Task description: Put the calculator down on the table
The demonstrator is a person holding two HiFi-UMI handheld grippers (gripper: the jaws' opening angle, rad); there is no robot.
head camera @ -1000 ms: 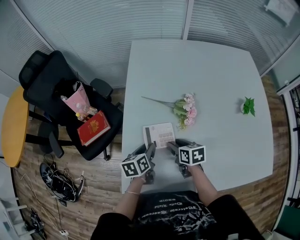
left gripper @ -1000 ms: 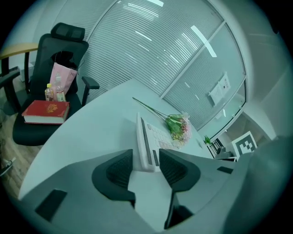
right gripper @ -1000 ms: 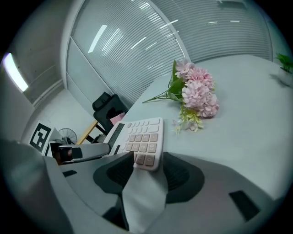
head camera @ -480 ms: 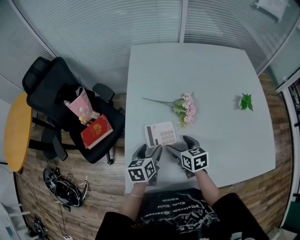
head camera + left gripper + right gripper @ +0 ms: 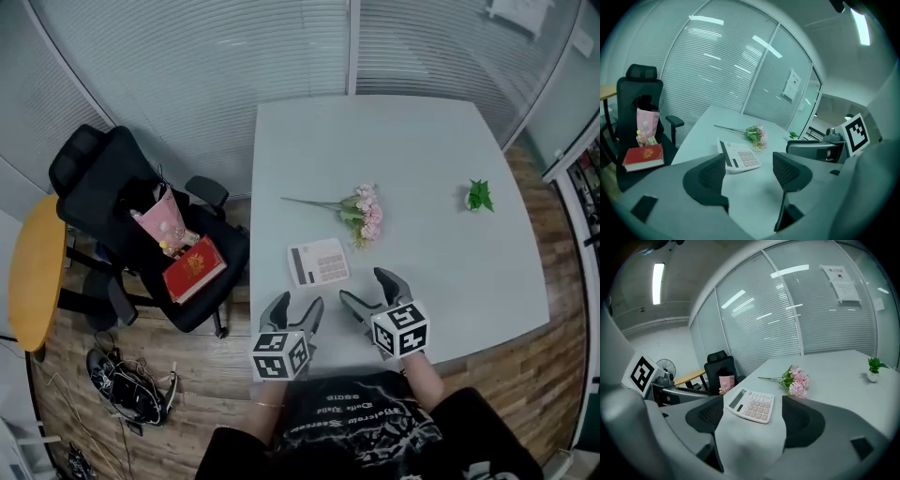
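The white calculator (image 5: pixel 318 262) lies flat on the pale table (image 5: pixel 422 159), near its front left part, with nothing touching it. My left gripper (image 5: pixel 295 310) hangs open just short of it, over the table's near edge, with nothing between its jaws. My right gripper (image 5: pixel 372 293) is beside it on the right, jaws wide and closing slightly, also with nothing between them. In the left gripper view the calculator (image 5: pixel 740 157) sits beyond the open left gripper (image 5: pixel 747 173). From the right gripper view the calculator (image 5: pixel 752 405) lies ahead of the right gripper (image 5: pixel 752 420).
A pink flower sprig (image 5: pixel 364 214) lies just beyond the calculator. A small green plant (image 5: pixel 479 196) stands at the far right. Left of the table, a black office chair (image 5: pixel 112 178) holds a red book (image 5: pixel 193 266) and a pink bag (image 5: pixel 157 214). A yellow table (image 5: pixel 33 258) is further left.
Both grippers opened, let go of the calculator and drew back and up toward the near edge. The calculator stays flat on the table.
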